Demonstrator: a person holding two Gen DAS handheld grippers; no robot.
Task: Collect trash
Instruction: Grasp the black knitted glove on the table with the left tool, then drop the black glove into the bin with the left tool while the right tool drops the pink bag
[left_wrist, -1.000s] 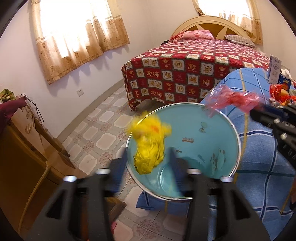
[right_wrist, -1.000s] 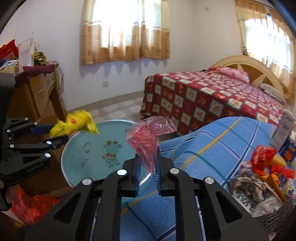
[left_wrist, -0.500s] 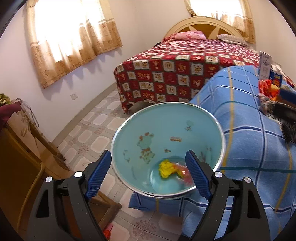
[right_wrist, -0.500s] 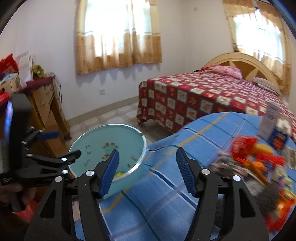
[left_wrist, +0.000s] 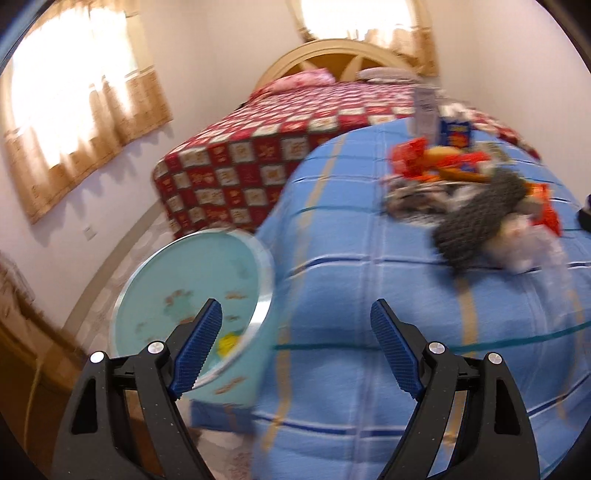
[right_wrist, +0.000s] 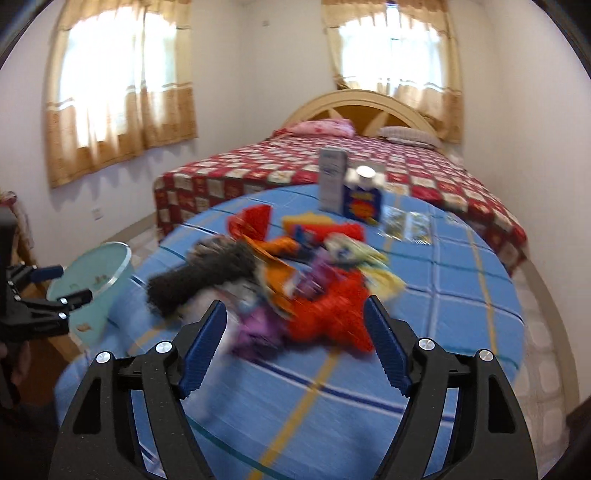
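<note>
A light blue trash bin (left_wrist: 192, 295) stands on the floor left of a table with a blue checked cloth (left_wrist: 369, 295); a yellow wrapper (left_wrist: 228, 341) lies inside it. The bin also shows in the right wrist view (right_wrist: 92, 280). My left gripper (left_wrist: 295, 354) is open and empty, over the table's edge beside the bin. My right gripper (right_wrist: 295, 347) is open and empty, just short of a blurred pile of wrappers (right_wrist: 295, 269) on the table, with a red wrapper (right_wrist: 332, 317) and a purple one (right_wrist: 258, 328) nearest. The left gripper shows in the right wrist view (right_wrist: 55, 284).
A dark knitted item (right_wrist: 207, 277) lies at the pile's left. A white carton (right_wrist: 332, 177) and a blue box (right_wrist: 364, 201) stand behind the pile. A bed with a red patterned cover (right_wrist: 332, 162) lies beyond the table. Wooden furniture (left_wrist: 22, 332) stands left of the bin.
Both grippers opened and dropped the yellow and red wrappers into the bin. Both have since swung right, away from the bin and toward the pile on the table.
</note>
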